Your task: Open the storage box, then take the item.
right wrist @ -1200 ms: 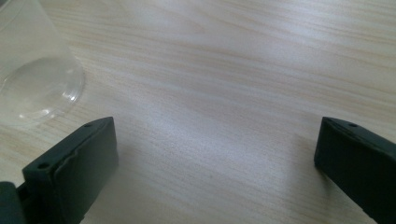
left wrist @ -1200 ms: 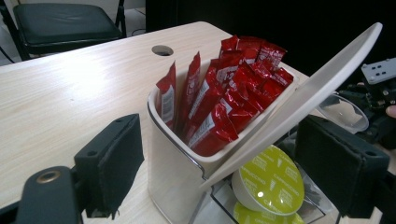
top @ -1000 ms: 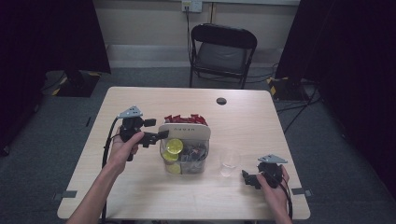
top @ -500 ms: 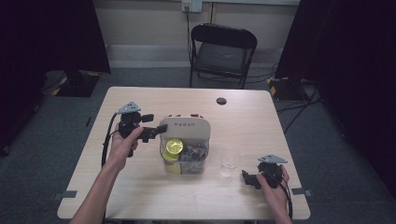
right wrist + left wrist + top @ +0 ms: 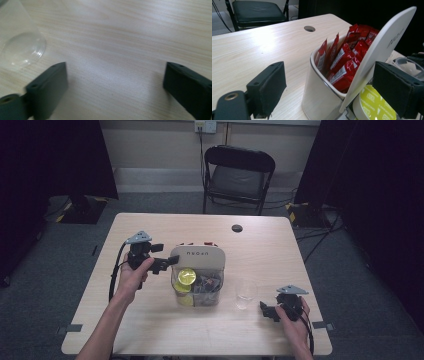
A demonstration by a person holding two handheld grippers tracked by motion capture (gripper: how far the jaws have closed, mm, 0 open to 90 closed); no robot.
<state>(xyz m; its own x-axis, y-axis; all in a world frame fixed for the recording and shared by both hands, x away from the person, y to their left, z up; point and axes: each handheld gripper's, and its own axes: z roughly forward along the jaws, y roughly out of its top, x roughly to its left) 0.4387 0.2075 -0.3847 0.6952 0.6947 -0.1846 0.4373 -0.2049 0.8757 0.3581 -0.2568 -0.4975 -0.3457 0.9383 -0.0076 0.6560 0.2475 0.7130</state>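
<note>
A clear container (image 5: 197, 290) stands mid-table with yellow capsules (image 5: 186, 276) in its near part. Red sachets (image 5: 344, 62) fill its white far compartment (image 5: 319, 97). A white lid (image 5: 197, 255) leans tilted over the sachets; it also appears in the left gripper view (image 5: 384, 47). My left gripper (image 5: 169, 262) is open at the container's left side. Its jaws straddle the compartment's corner and the lid's edge (image 5: 332, 82). A clear cup (image 5: 245, 293) stands right of the container. My right gripper (image 5: 264, 310) rests open on the table, with the cup (image 5: 20, 42) to its left and bare wood between its jaws (image 5: 116, 75).
A round cable hole (image 5: 236, 228) sits near the table's far edge. A black folding chair (image 5: 239, 175) stands behind the table. Bare wood lies left of the container and along the front edge (image 5: 200, 340).
The white lid has tipped from upright to leaning over the red sachets, hiding most of them from above. My left gripper drew back slightly to the left. The right gripper stayed put.
</note>
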